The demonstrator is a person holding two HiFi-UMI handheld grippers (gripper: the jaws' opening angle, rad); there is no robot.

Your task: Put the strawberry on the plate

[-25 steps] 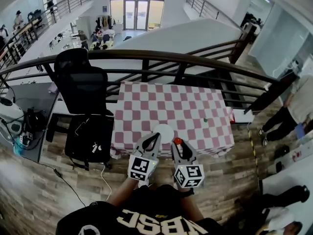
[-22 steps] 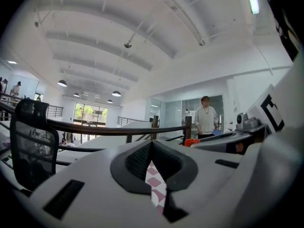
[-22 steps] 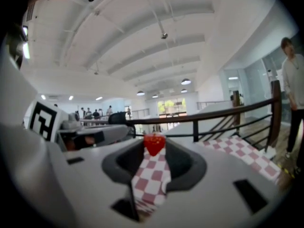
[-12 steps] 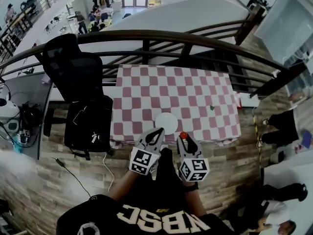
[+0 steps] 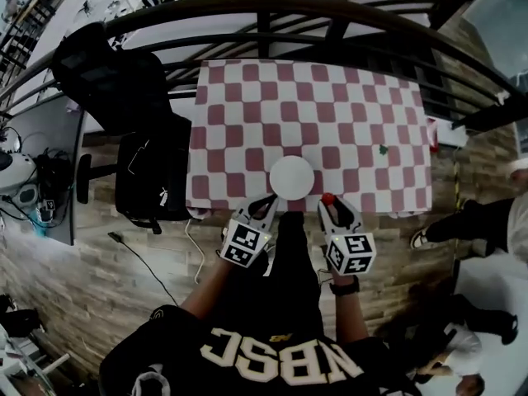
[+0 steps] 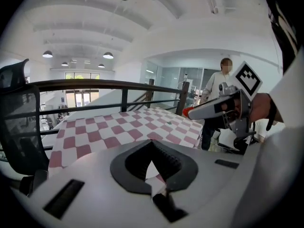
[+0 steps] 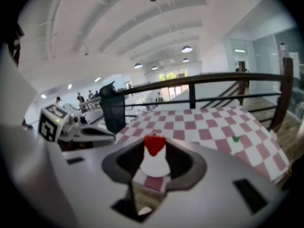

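A white plate sits near the front edge of the red-and-white checked table. My right gripper hovers over that edge just right of the plate, shut on a red strawberry pinched at its tips. From the right gripper view the strawberry fills the tip of the jaws of the right gripper. My left gripper is just below the plate's near rim, jaws together and holding nothing; its tips meet in the left gripper view, where the right gripper shows at right.
A small green bit lies on the cloth at the right. A black office chair and a dark seat stand left of the table. A dark railing runs behind it. A person stands beyond the table's right side.
The view has tilted down and the table looks nearer. Both grippers have moved forward to the table's front edge by the plate, the right one still gripping the strawberry.
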